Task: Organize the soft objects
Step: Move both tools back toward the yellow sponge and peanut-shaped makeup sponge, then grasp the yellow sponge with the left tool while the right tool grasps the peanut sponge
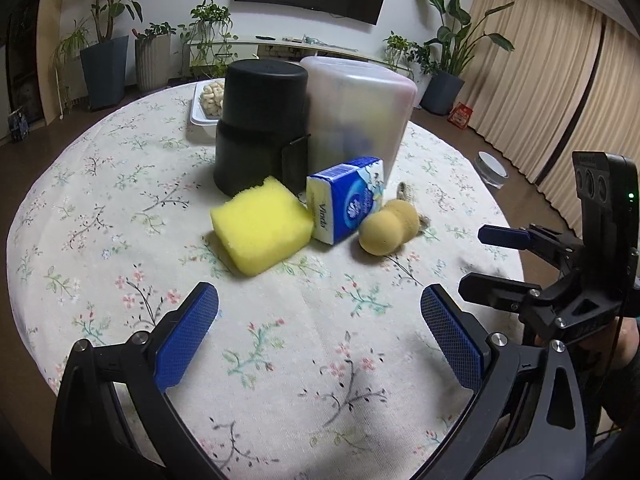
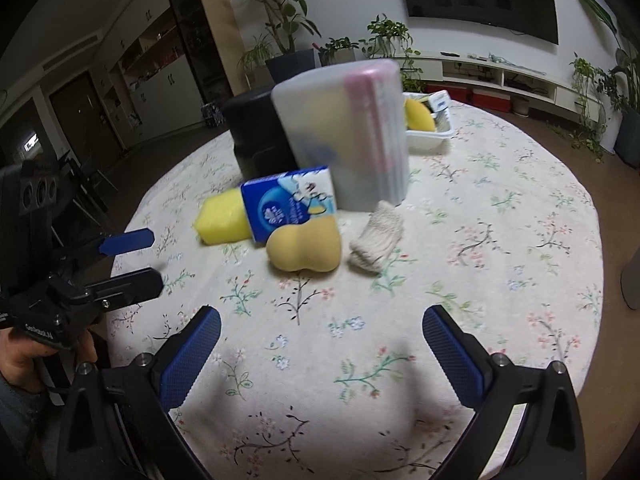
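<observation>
Both hand-held tools are hovering low over the round table with the floral cloth [image 1: 120, 208], and neither is carrying anything. The left gripper [image 1: 320, 332] is spread wide, its blue pads facing bare cloth, and the right gripper [image 2: 322, 354] is spread just as wide.

The soft things are lying in a cluster near the middle of the table: a yellow rectangular sponge [image 1: 260, 230], a blue and white tissue pack [image 1: 346, 200] leaning against it, a tan peanut-shaped sponge [image 1: 386, 226] just beside the pack, and a small cream knitted cloth roll [image 2: 376, 238] next to that sponge. Behind them are standing a frosted translucent plastic tub [image 1: 360, 108], upside down, and a black cylindrical container [image 1: 260, 124]. A white tray [image 2: 430, 138] at the far edge is already holding something yellow, so I am guessing that is where these are going.

The step looks like the first reach. The left tool is facing the yellow sponge, the right the peanut sponge or the cloth roll. It would pay to take the outer pieces first, since the tissue pack is propped up and may tip once its neighbour leaves. Squeezing low and across the narrow side should be enough; foam compresses, so a light close will do.
</observation>
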The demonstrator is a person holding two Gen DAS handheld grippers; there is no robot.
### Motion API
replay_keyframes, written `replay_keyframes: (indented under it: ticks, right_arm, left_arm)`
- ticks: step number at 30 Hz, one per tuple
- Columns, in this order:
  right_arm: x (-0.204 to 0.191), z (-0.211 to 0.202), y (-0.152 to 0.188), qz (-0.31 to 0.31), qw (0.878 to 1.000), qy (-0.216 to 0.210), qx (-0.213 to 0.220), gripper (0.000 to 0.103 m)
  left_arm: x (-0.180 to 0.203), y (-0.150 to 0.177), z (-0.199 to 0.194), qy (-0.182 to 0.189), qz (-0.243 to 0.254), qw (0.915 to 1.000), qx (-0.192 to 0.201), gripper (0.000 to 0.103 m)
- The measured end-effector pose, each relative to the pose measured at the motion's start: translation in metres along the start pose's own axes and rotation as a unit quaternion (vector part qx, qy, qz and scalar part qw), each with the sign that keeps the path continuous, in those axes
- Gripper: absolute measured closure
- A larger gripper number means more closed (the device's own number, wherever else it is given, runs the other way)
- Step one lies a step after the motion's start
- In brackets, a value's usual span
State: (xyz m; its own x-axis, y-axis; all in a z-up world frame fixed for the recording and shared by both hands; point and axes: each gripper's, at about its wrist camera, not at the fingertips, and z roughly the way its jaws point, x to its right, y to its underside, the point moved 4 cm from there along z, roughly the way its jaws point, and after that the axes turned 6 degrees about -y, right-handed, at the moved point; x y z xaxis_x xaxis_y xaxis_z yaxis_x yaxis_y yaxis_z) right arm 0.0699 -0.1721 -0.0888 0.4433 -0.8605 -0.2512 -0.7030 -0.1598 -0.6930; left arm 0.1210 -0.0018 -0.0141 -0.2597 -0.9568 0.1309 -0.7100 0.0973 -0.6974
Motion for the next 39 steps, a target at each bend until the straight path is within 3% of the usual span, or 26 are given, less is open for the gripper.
replay_keyframes:
  ticks: [9,15,31,39]
  right_arm:
    - [0.007,0.017,-0.02,0.009,1.0,0.008,0.006,0.0]
    - [0.001,0.02,-0.03,0.005,1.0,-0.014,0.011,0.0]
    - [-0.018,0.051,-0.033,-0.052,0.998,-0.018,-0.013,0.021]
    - [-0.025,0.064,-0.039,-0.074,0.997,-0.009,-0.023,0.021]
  left_arm:
    - [-0.014,-0.023,0.026,-0.022,-0.016,0.9996,-0.012,0.0]
    - [-0.023,-0.034,0.04,-0.034,-0.014,0.9992,-0.016,0.0]
    - [-0.029,-0.032,0.065,-0.041,0.007,0.9982,-0.043,0.0]
    - [-0.027,-0.035,0.074,-0.037,0.006,0.9978,-0.054,0.0]
